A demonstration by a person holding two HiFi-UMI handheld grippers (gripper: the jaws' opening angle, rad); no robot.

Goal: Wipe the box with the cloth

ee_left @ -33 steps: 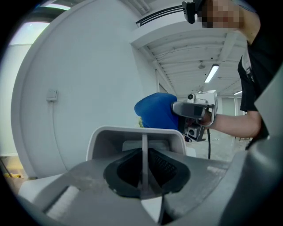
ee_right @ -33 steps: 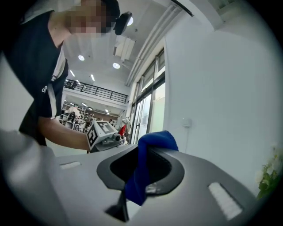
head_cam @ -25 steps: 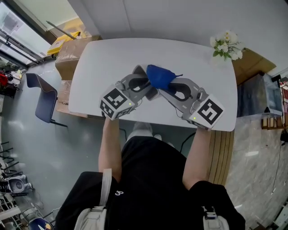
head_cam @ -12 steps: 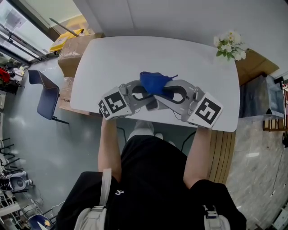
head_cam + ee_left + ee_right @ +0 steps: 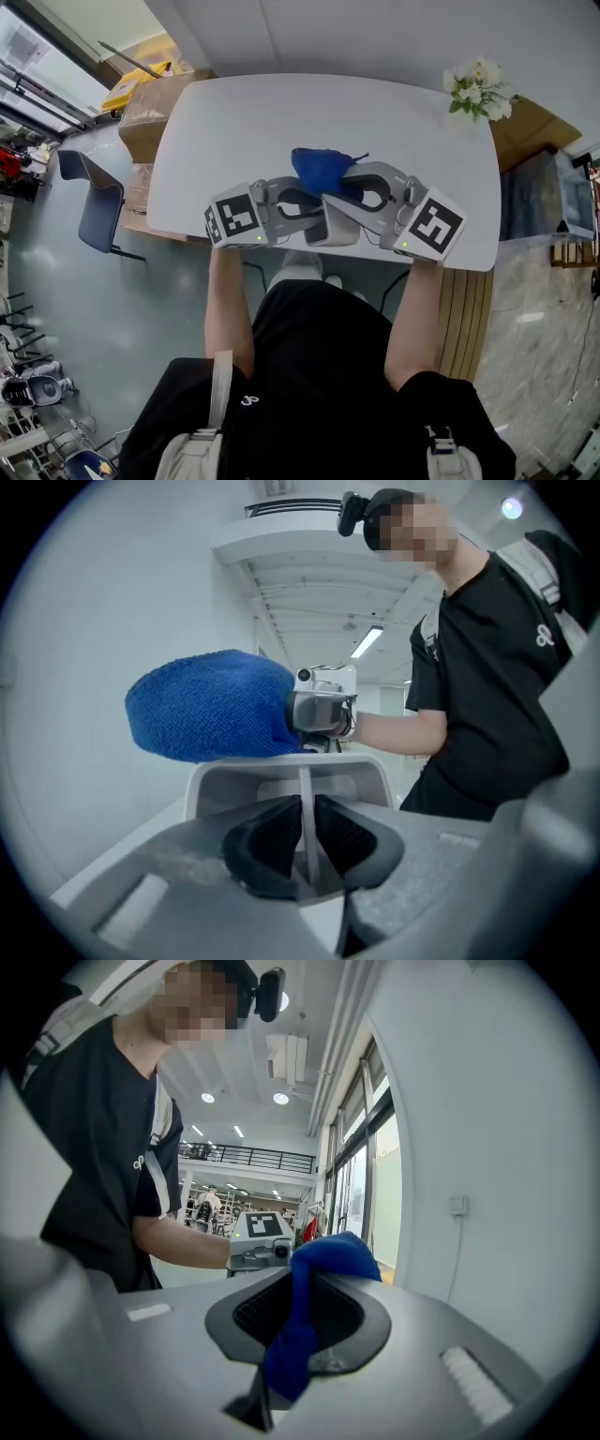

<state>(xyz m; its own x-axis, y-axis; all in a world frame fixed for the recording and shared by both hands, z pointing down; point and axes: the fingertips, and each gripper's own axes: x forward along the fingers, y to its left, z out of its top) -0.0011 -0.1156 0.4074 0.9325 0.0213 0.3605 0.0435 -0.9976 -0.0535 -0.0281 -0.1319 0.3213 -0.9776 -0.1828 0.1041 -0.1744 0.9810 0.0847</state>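
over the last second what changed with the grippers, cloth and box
Both grippers drew back toward the near edge of the table, and the blue cloth came slightly left and nearer with them. The box shows more of its side in the head view. Unchanged: left gripper shut on the box's wall, right gripper shut on the cloth; nothing released.

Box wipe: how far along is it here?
Done: the left gripper clamps the box by its wall, and the right gripper pinches the blue cloth. In hand: the cloth is at the box's far rim. Left: the wiping itself; how much is finished cannot be told.
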